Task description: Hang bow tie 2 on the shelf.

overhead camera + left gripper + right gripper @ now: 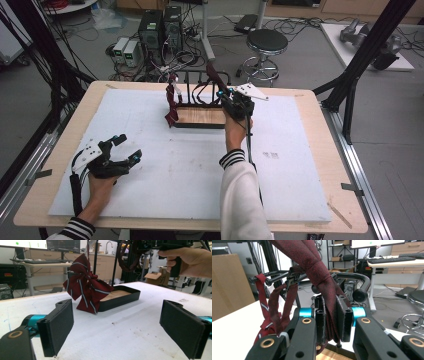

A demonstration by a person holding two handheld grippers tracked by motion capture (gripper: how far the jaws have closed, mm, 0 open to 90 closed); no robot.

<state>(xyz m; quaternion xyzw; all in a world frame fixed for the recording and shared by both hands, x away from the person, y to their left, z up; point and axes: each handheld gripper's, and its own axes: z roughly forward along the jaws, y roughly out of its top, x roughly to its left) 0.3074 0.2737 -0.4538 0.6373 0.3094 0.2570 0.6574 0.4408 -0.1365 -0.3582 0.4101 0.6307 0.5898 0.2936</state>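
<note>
Dark red cloth fills the space between my right gripper (331,322) jaws: I have a plain maroon tie (322,277) pinched tight there, its fabric bunched between the two black pads and running up and away over the top bar of the black rack (352,277). In the high view my right gripper (236,104) sits at the rack's right end, just above the wooden tray base (200,116) that the rack stands on.

A second piece, the striped bow tie (86,287), already hangs from the rack's left end, draping down so its lower tip reaches the rim of the tray base. That one looks finished to me.

My left gripper (122,152) rests well away from the rack, low on the white mat (175,170) toward my side of the table, with its jaws spread wide and nothing between them. From its own camera I look across bare mat toward the rack and the bow tie.

As I judge it, the work is past halfway: one tie is hung, and the maroon tie is up at the bar but still clamped in my jaws. What remains is settling it over the bar so it hangs on its own, then letting go. Whether it is already looped securely I cannot tell, since the bar's far side is hidden.
</note>
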